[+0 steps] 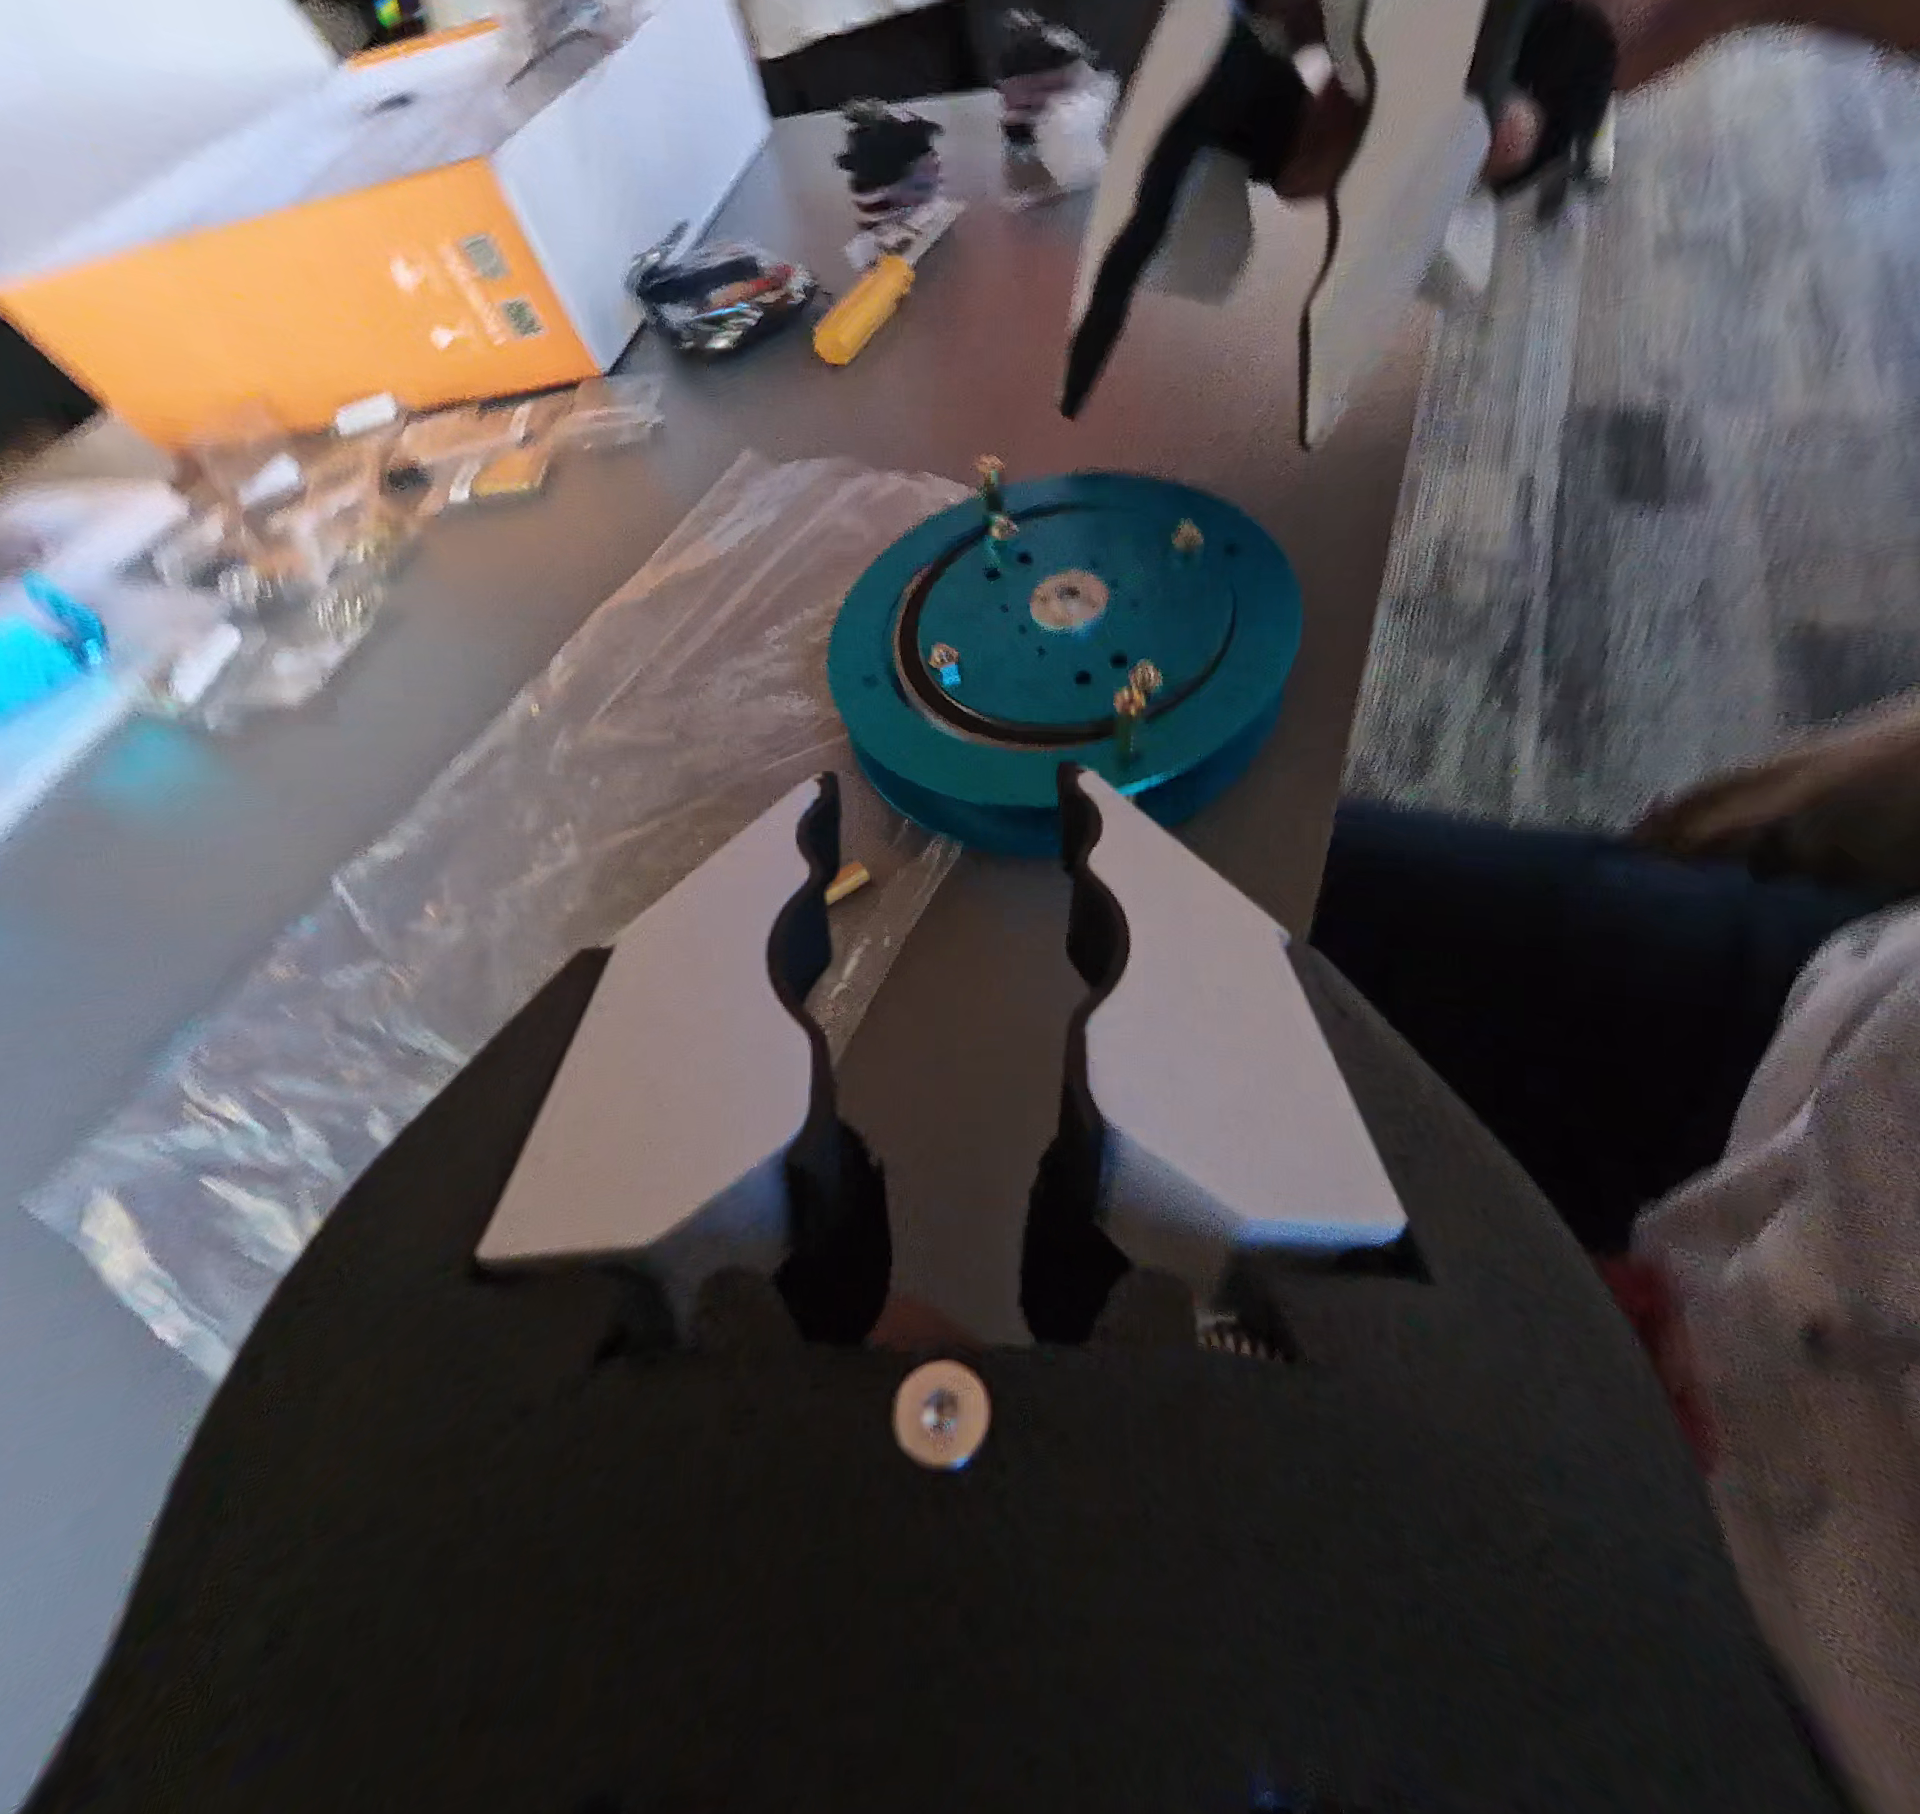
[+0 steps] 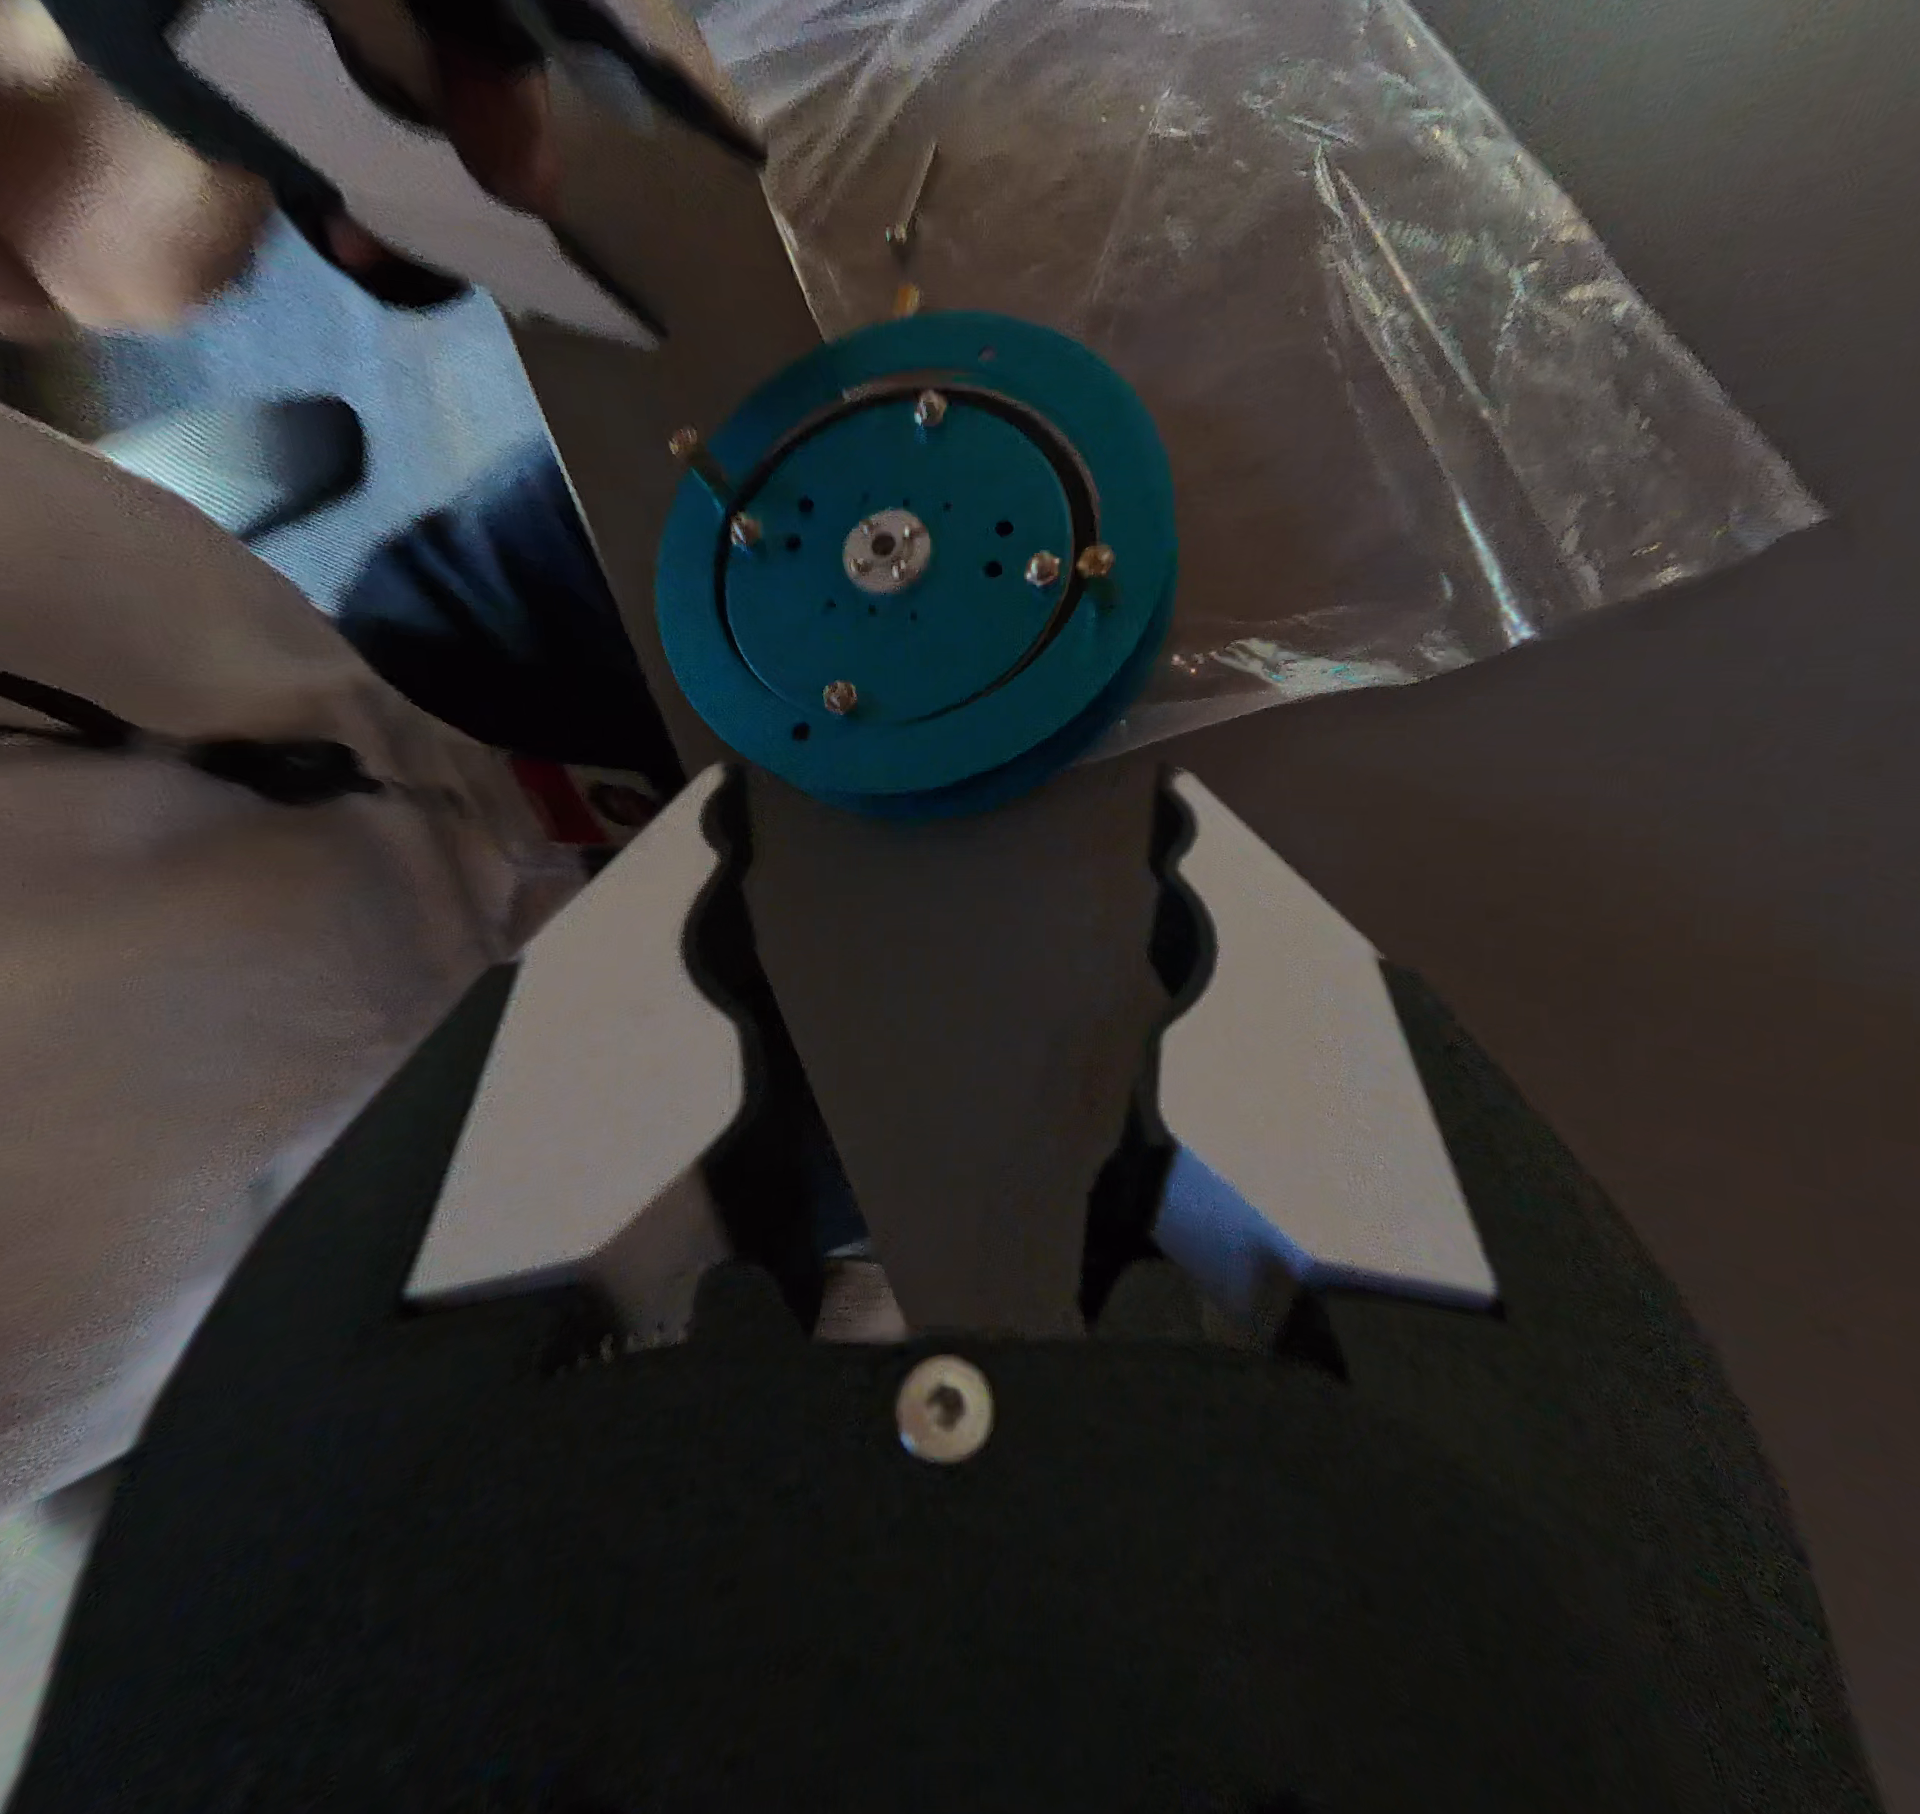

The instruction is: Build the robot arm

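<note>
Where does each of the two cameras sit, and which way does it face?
Left wrist view: on the left gripper, low, looking across the grey table at the blue disc; the right gripper and a hand show beyond.
Right wrist view: on the right gripper, looking down on the disc; the left gripper shows top left.
Shared: disc, clear plastic bag, table.

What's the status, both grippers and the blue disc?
Left gripper open, empty. Right gripper open, empty. Blue disc flat on table, untouched; plastic bag beside it.
</note>
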`<state>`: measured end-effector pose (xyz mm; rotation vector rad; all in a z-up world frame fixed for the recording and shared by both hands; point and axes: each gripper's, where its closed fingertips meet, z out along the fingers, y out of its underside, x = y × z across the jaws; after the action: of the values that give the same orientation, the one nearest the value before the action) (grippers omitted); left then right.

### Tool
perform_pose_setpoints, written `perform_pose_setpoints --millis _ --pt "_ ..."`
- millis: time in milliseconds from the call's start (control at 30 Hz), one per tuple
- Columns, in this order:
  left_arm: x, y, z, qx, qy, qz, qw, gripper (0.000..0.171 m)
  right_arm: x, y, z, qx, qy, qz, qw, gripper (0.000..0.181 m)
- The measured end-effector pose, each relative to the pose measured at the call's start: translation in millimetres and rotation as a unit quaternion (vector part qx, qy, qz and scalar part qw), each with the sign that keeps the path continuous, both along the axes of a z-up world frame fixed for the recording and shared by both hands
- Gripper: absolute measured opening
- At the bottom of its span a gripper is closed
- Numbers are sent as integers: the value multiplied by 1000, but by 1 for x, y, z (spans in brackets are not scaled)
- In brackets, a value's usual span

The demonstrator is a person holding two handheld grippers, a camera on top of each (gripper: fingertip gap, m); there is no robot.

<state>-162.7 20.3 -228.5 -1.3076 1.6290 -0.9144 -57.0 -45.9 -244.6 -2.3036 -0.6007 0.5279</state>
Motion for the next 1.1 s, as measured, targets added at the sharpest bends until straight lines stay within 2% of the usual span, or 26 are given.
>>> perform_pose_setpoints --millis 33,133,267,333,400,500,667,700,767,833,933,1033,1100 --pt "0 -1 -3 43 10 -26 999 44 -3 -1 -4 19 -30 -2 999 81" --pt "5 -4 -11 138 26 -111 984 45 -22 -2 -17 42 -46 -17 998 91" --pt "16 5 -29 255 50 -199 945 44 -24 -1 -27 72 -93 -68 991 88" --pt "23 9 -32 329 43 -231 914 44 -26 -1 -27 88 -102 -86 987 84" --pt "27 6 -31 408 23 -266 873 44 -26 2 -23 122 -124 -105 979 76" --pt "29 -1 -31 481 7 -308 821 41 -24 -3 -19 147 -175 -107 968 74" --pt "29 -5 -35 534 19 -346 771 36 -25 -10 -14 167 -287 -76 940 69" --pt "30 -5 -35 538 23 -350 767 36 -23 -12 -15 164 -320 -65 931 67" --pt "29 -4 -37 543 35 -358 759 24 -20 -21 -15 158 -365 -47 916 49" --pt "29 -5 -38 550 33 -362 752 18 -13 -30 -11 151 -402 -50 902 46" --pt "33 -6 -38 559 24 -358 748 18 -33 -30 -1 179 -402 -26 898 45" --pt "38 -7 -39 572 10 -355 740 18 -61 -13 4 228 -409 3 883 29" --pt "40 -6 -38 587 1 -350 730 18 -61 -8 -3 222 -432 14 874 25"
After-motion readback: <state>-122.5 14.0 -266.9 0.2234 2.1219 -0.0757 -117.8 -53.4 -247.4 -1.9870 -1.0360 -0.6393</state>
